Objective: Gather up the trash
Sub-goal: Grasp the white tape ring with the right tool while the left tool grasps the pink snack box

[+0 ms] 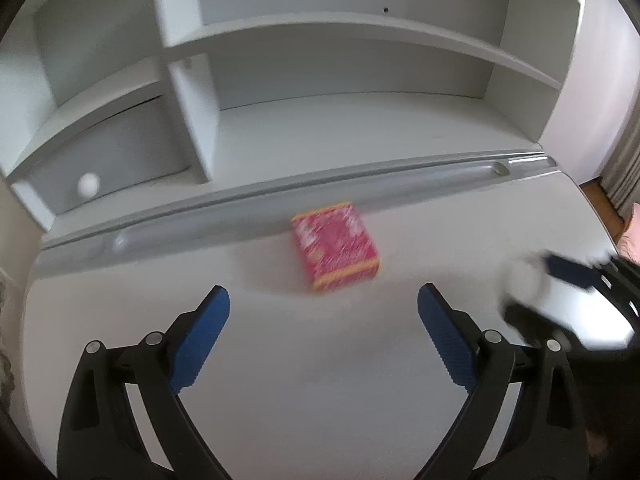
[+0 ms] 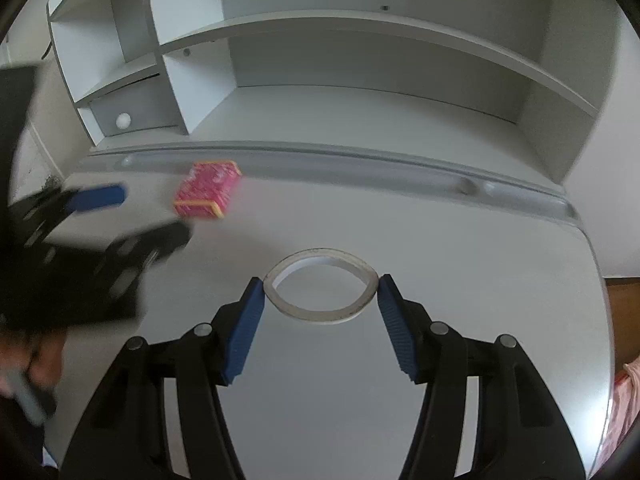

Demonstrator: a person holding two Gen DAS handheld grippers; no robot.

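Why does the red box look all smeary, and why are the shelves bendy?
In the left wrist view the red box is streaked by motion blur, and the right hand-held gripper at the edge is smeared too. In the right wrist view the box is softer but less streaked, the white ring looks sharp, and the left hand-held gripper is blurred. The shelves curve in both views from the fisheye lens.

A: The bench (image 2: 460,248) looks smooth, matt white laminate. And the red box (image 1: 335,251)?

B: Printed card, it seems. The right hand-held gripper (image 2: 320,286) has ribbed blue pads (image 2: 244,332), rubbery; black matt plastic arms, metal pins.
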